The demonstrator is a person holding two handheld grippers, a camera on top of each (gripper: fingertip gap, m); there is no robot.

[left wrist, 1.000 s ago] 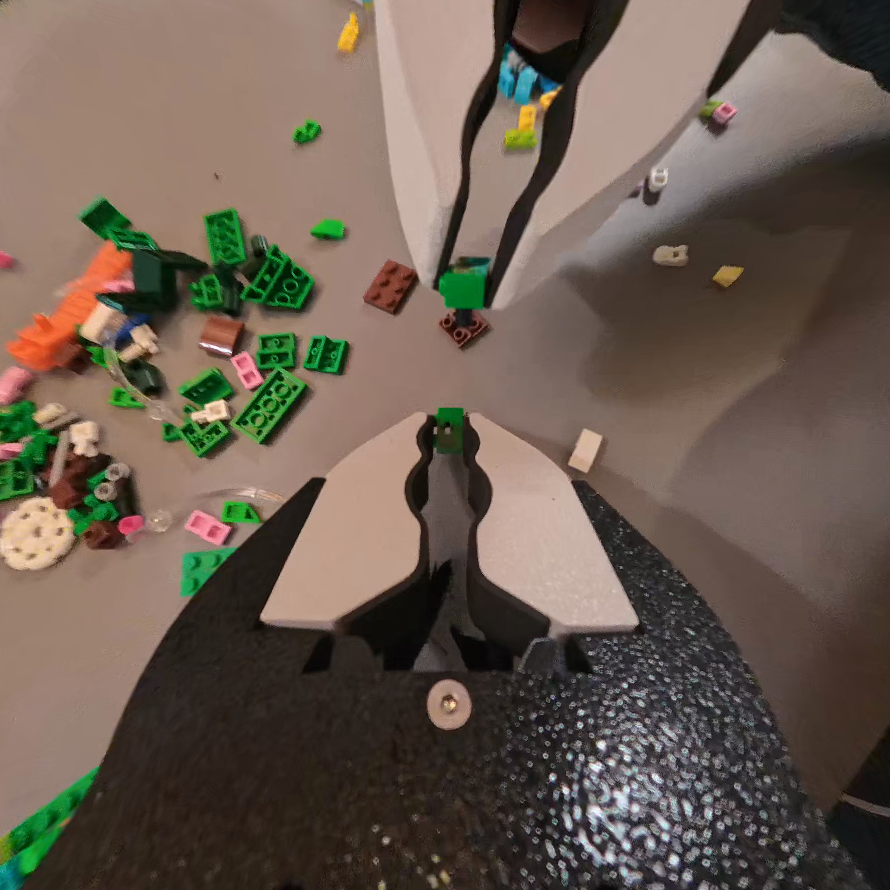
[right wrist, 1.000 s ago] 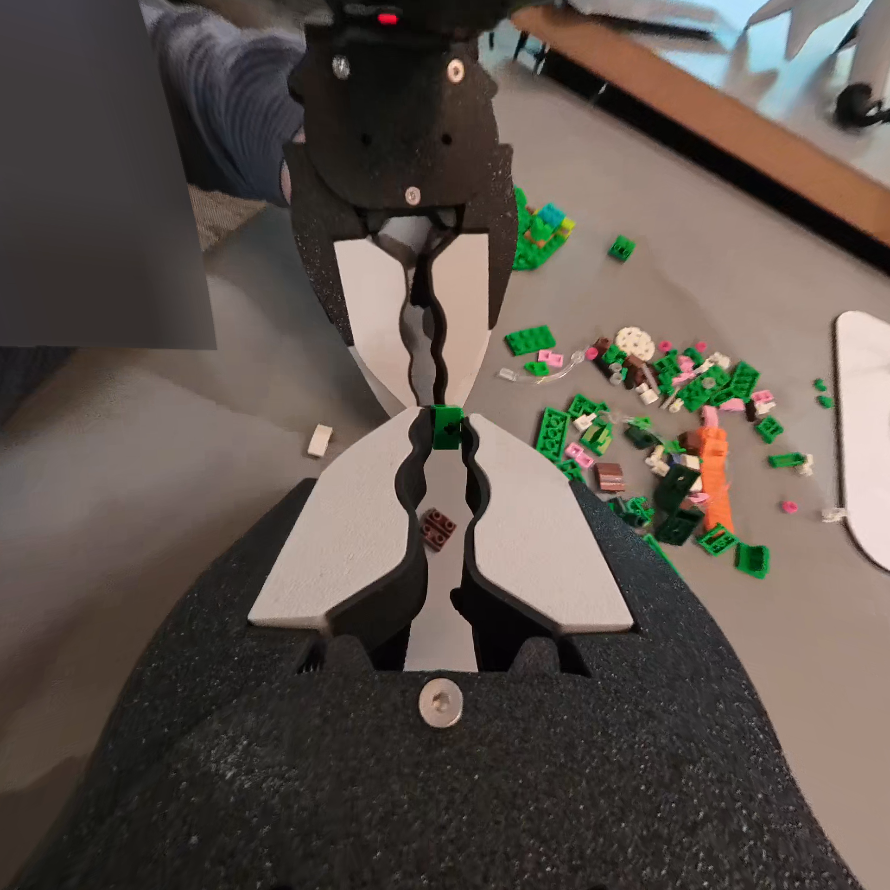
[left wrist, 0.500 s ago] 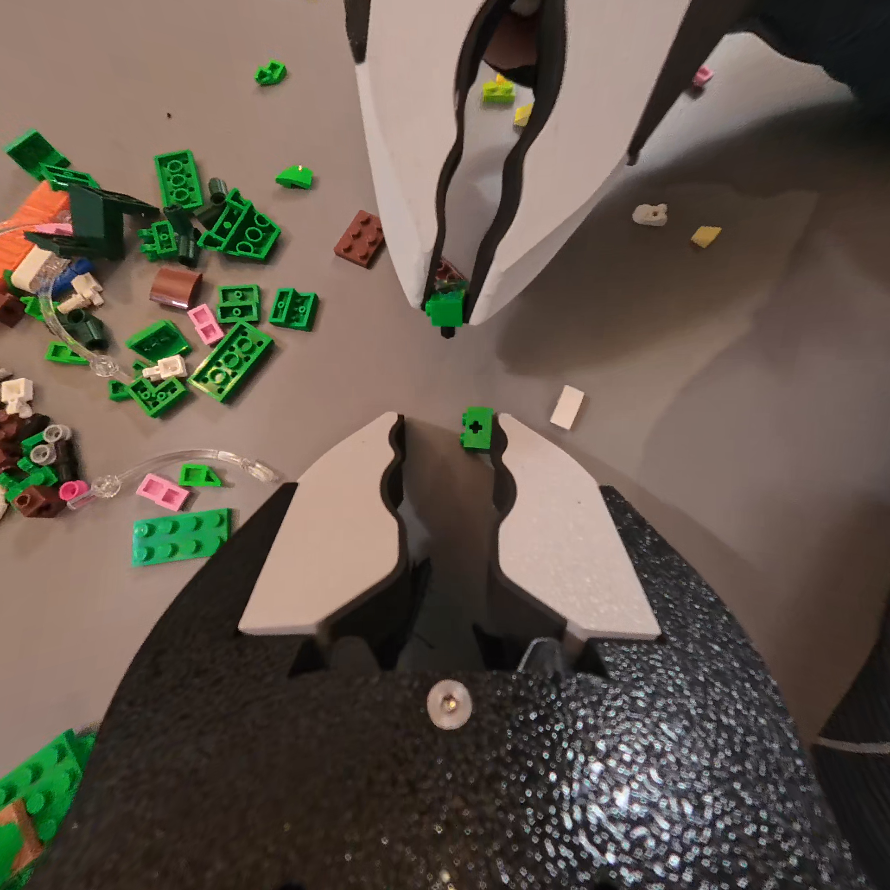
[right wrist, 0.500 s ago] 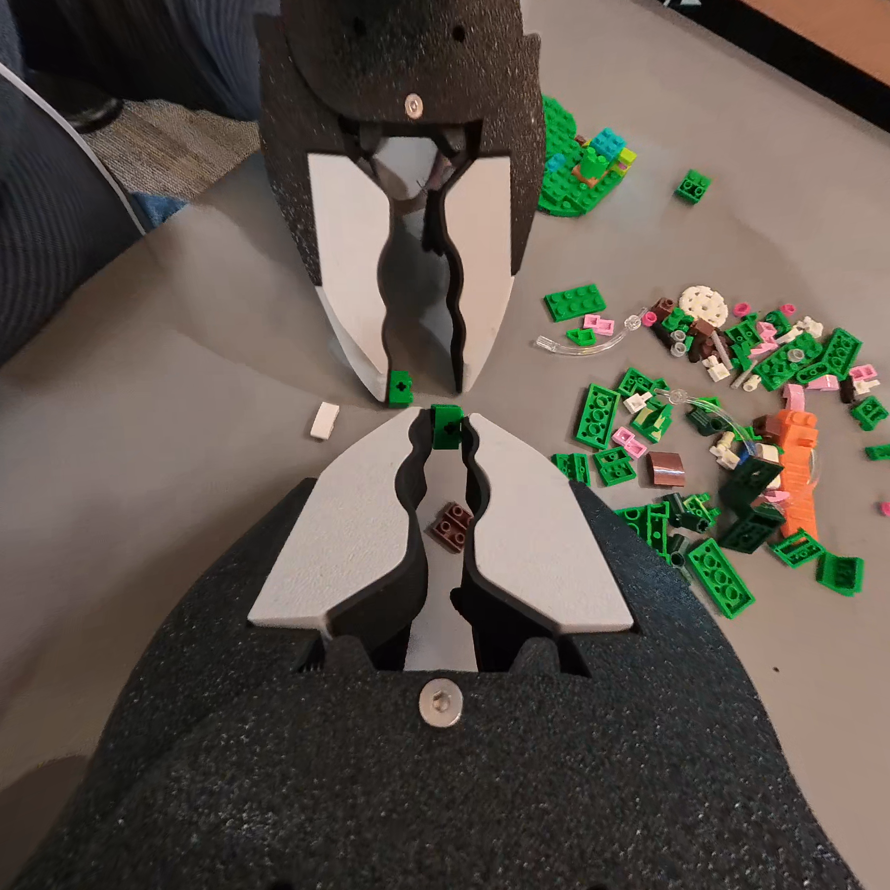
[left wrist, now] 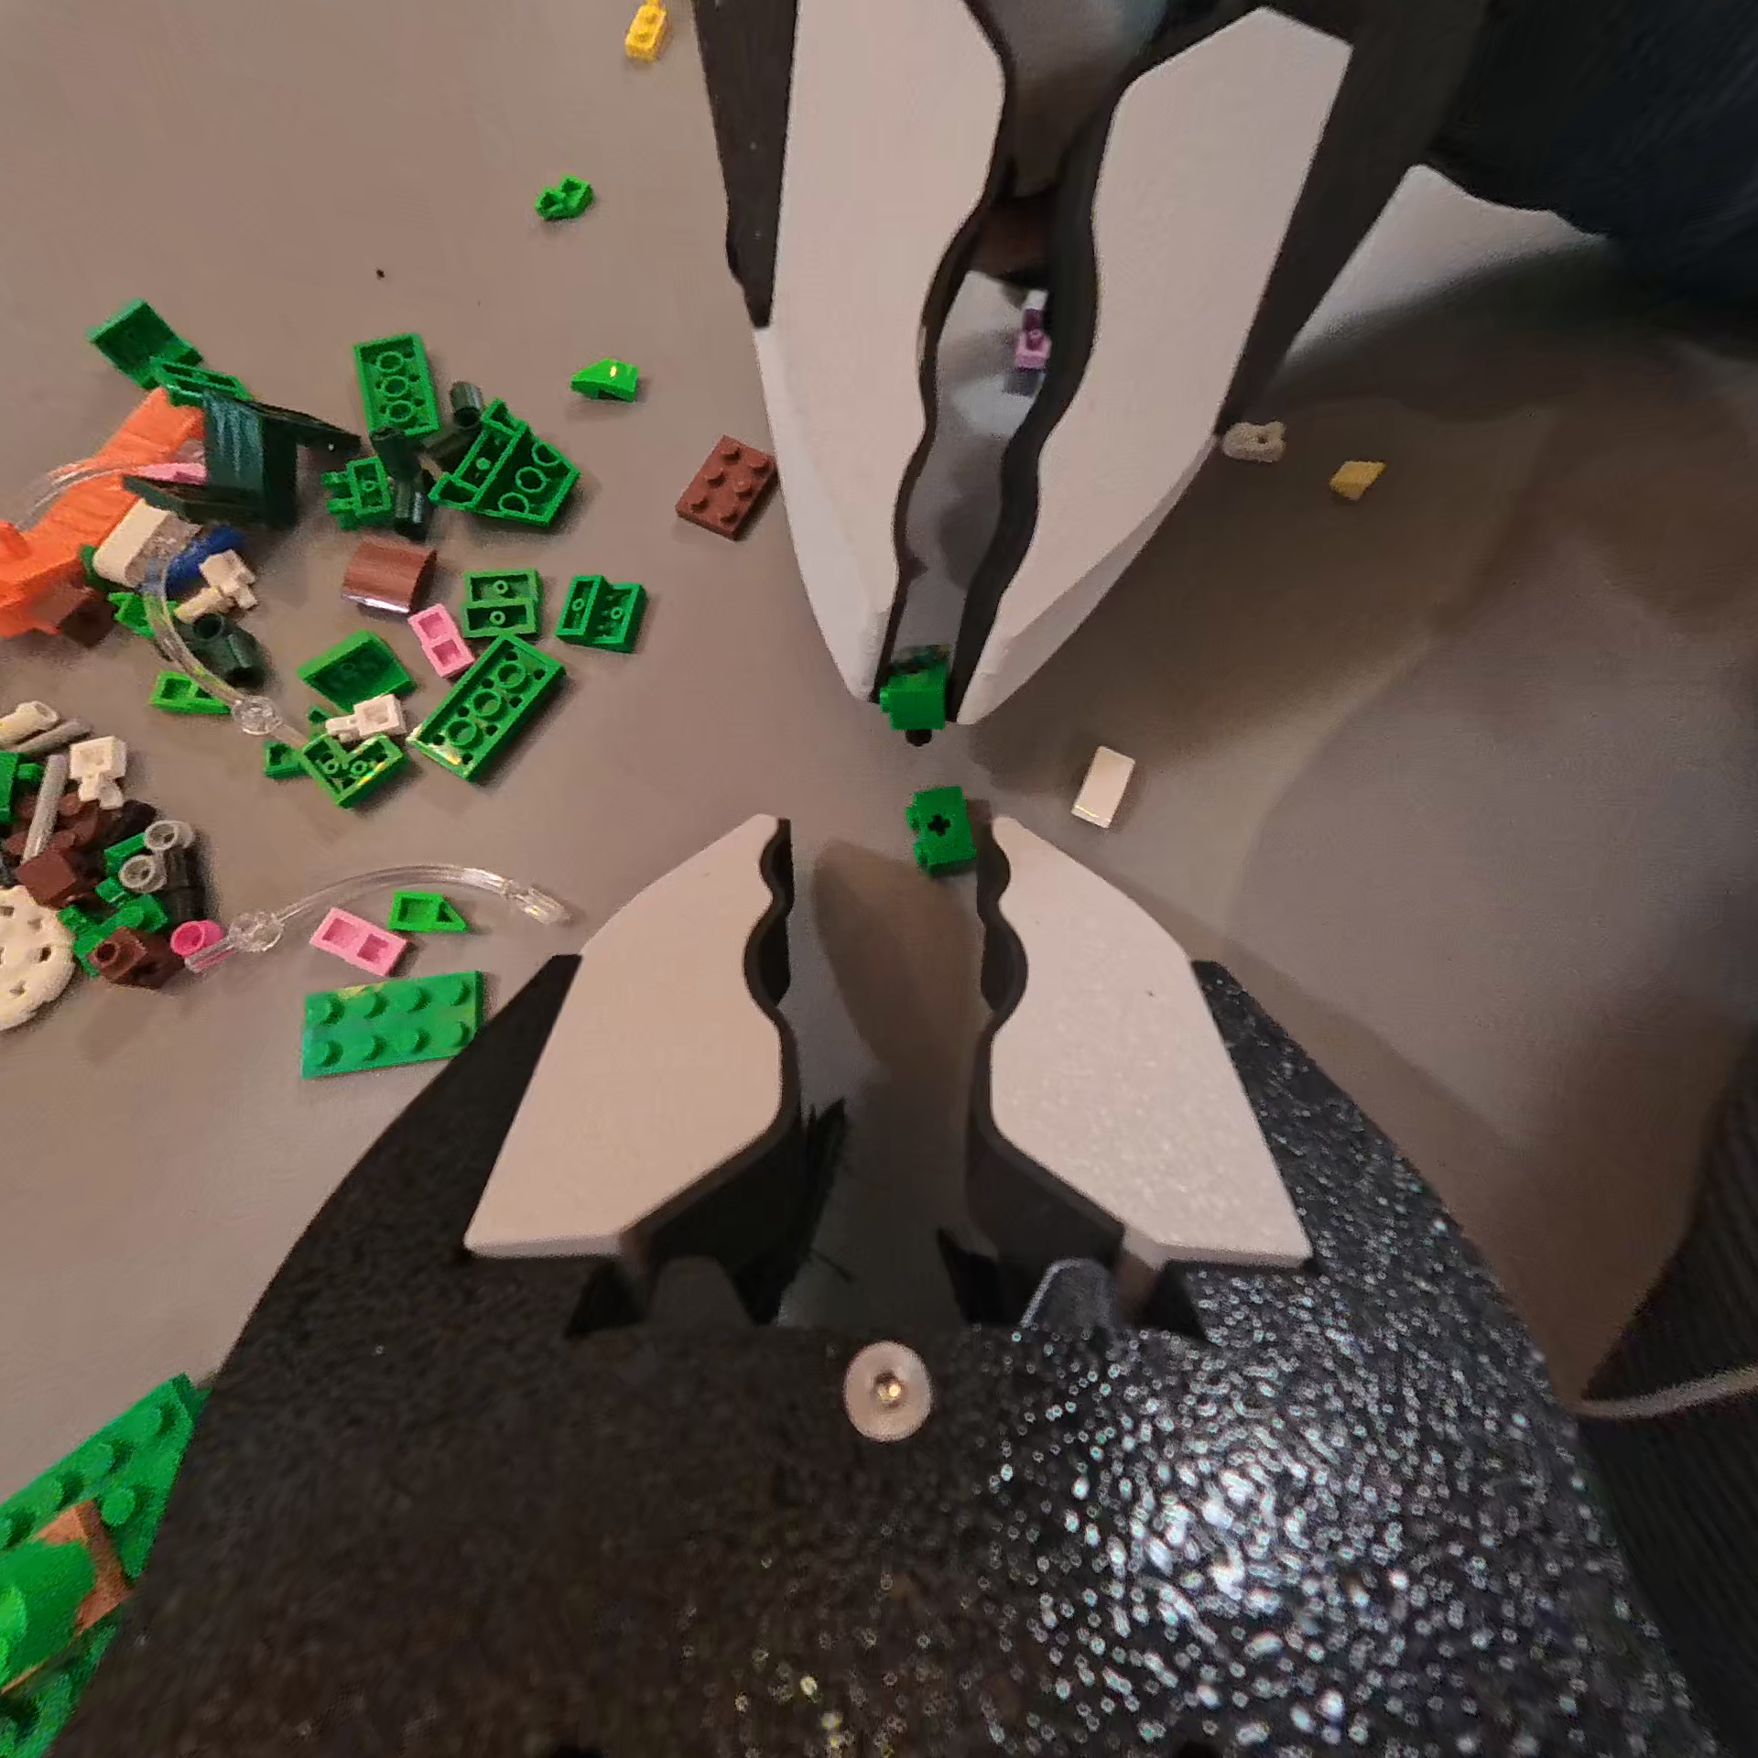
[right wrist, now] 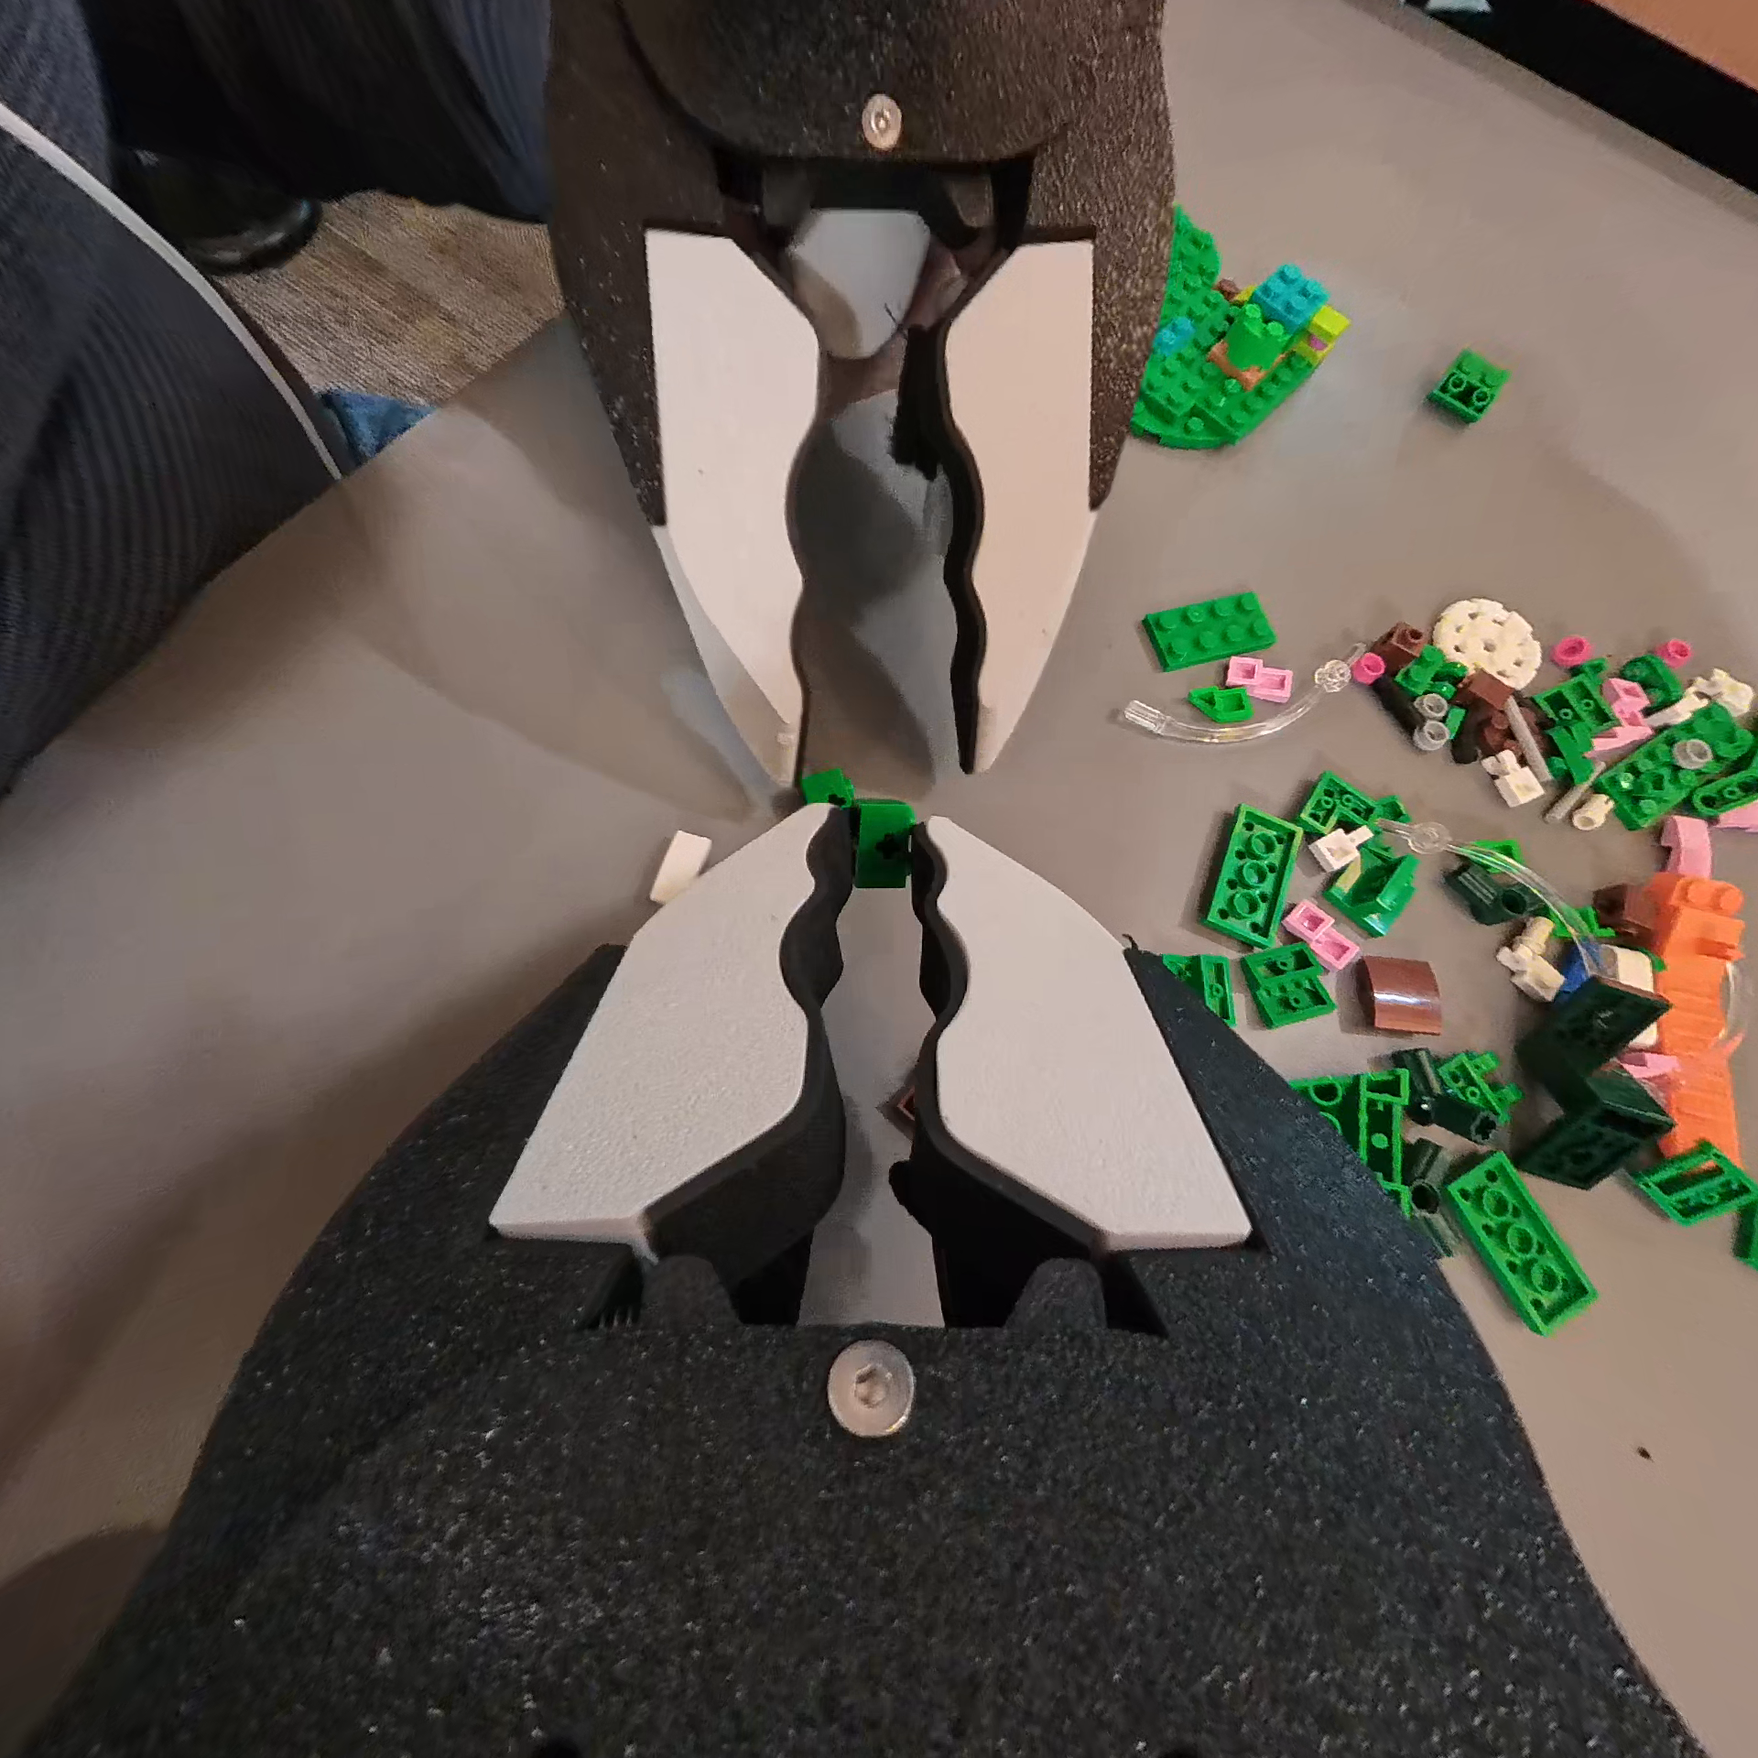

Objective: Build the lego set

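Observation:
My right gripper is shut on a small green brick at its fingertips; it also shows in the left wrist view, facing me tip to tip, with that brick. My left gripper is open and empty just above the grey table. A second small green brick lies on the table beside its right fingertip. In the right wrist view this brick sits just ahead of the held brick, below the left gripper.
A heap of loose green, pink, brown and orange pieces lies left of the grippers, on the right in the right wrist view. A white tile, a brown plate and a green plate lie nearby. A partly built green base stands farther off. Less than 4 cm separates the two grippers' tips.
My left gripper was shut on the second green brick against the right gripper's brick. It has opened, and that brick now lies on the table. The right gripper stays shut.

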